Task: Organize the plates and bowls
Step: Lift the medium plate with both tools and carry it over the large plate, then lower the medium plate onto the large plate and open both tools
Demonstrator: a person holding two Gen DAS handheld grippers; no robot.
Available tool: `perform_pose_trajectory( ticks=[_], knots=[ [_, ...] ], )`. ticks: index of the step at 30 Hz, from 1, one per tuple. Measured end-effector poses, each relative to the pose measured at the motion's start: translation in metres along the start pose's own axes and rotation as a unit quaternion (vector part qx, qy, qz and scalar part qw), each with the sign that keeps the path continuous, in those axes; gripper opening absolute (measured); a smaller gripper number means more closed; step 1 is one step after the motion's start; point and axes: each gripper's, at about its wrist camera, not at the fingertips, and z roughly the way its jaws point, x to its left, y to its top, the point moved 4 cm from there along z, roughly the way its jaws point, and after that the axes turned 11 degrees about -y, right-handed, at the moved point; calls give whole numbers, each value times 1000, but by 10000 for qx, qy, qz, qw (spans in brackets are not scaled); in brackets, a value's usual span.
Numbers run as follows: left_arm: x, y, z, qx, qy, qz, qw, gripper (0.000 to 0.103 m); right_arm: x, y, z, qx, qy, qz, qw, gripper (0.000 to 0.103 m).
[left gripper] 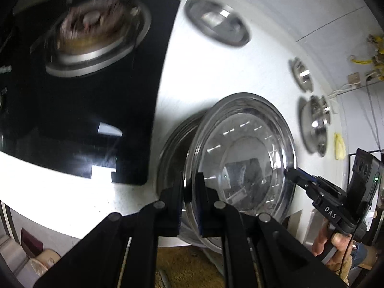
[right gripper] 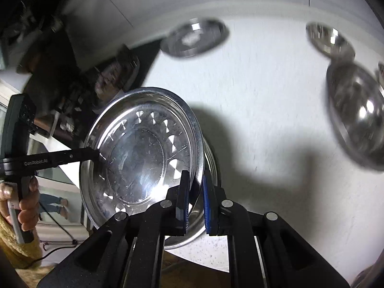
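Observation:
A shiny steel plate (left gripper: 240, 158) (right gripper: 139, 158) hangs tilted over the white counter (left gripper: 216, 76), held on both sides. My left gripper (left gripper: 189, 180) is shut on its near rim in the left wrist view. My right gripper (right gripper: 195, 177) is shut on the opposite rim, and it also shows at the plate's right edge (left gripper: 289, 174). The left gripper (right gripper: 94, 154) reaches in from the left in the right wrist view. A second steel plate (left gripper: 171, 148) (right gripper: 212, 165) lies just under the held one. Whether the two plates touch is hidden.
A black cooktop (left gripper: 100, 110) with a burner (left gripper: 96, 36) fills the left. Another steel plate (left gripper: 217, 21) (right gripper: 194, 37) lies near the back wall. Two steel bowls (left gripper: 302, 74) (left gripper: 314, 124) sit to the right, blurred. A person's hands (left gripper: 336, 242) (right gripper: 26, 206) grip the handles.

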Motion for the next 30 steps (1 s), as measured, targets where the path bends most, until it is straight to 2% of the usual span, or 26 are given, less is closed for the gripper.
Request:
perform_pose_trajectory(
  ticks=[6, 12, 23, 27, 29, 30],
  knots=[
    [16, -10, 19, 129, 129, 30, 9998, 8, 1, -11, 24, 282, -1, 60, 9996, 9],
    [11, -9, 19, 32, 191, 164, 9997, 8, -3, -17, 30, 332, -89, 78, 9994, 9],
    [7, -4, 9, -130, 184, 163, 9996, 8, -2, -14, 32, 334, 49, 187, 9993, 9],
    [6, -1, -2, -303, 420, 257, 9983, 13, -4, -11, 18, 190, 143, 129, 9996, 17],
    [7, 1, -5, -337, 404, 244, 9983, 21, -5, -10, 10, 82, 75, 31, 9999, 29],
    [7, 2, -7, -352, 410, 249, 9982, 30, -5, -10, 6, 34, 35, -12, 10000, 37]
  ],
)
